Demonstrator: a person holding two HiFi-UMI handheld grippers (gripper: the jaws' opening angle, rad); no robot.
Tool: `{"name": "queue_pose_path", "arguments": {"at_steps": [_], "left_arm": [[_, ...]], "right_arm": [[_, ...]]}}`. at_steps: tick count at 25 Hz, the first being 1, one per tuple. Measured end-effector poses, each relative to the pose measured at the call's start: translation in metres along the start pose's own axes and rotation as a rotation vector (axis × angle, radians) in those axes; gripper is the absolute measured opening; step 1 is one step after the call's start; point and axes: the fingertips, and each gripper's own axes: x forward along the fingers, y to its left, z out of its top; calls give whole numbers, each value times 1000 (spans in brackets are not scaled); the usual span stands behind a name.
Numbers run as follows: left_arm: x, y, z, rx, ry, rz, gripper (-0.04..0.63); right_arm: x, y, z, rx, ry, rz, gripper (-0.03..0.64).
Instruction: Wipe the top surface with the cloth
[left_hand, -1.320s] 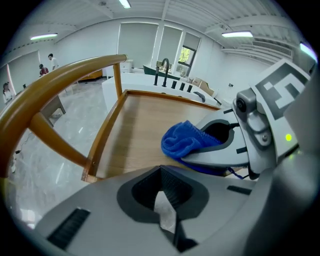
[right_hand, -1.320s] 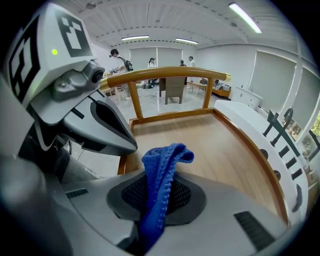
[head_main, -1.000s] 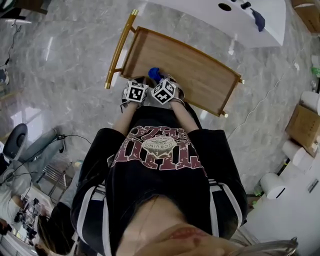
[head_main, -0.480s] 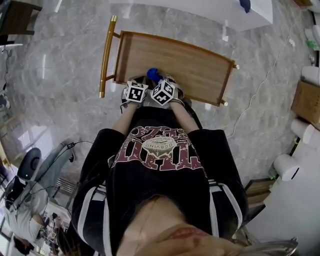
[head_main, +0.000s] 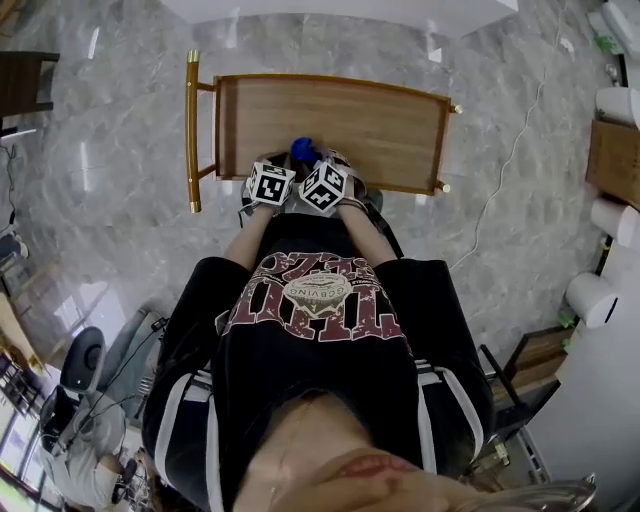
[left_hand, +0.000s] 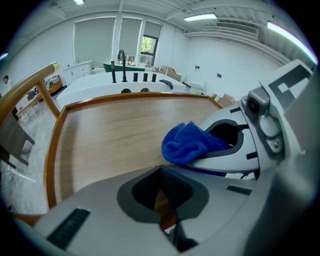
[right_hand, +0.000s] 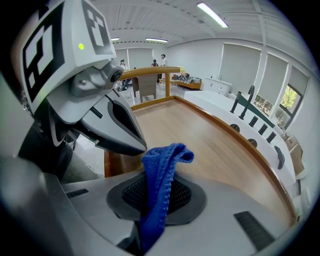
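Cloth (right_hand: 159, 172), blue, clamped between right gripper (right_hand: 156, 197) fingers (right_hand: 184, 194), left gripper (left_hand: 161, 192) fingers (left_hand: 144, 190) together, empty, over wooden tabletop (left_hand: 115, 135)

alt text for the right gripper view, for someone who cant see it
The right gripper pinches a blue cloth upright between its jaws, with a long wooden tabletop with a raised rim stretching ahead. The left gripper is close at upper left.

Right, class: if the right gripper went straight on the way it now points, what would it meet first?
Probably the wooden top just ahead. The blue cloth, pinched in the fingers of the right gripper, sticks out in front, so it would likely touch first. Depth is hard to judge, though.
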Motion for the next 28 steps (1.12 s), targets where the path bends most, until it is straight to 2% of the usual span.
{"name": "queue_pose_path", "arguments": {"at_steps": [13,28], "left_arm": [[19,-24,18,99,24,-61,49],[43,-76,42,222,43,-143,49]], "right_arm": [[-12,-21,-25,95,21,-61,64],[-42,-58,-74,215,57,-159,64]]}}
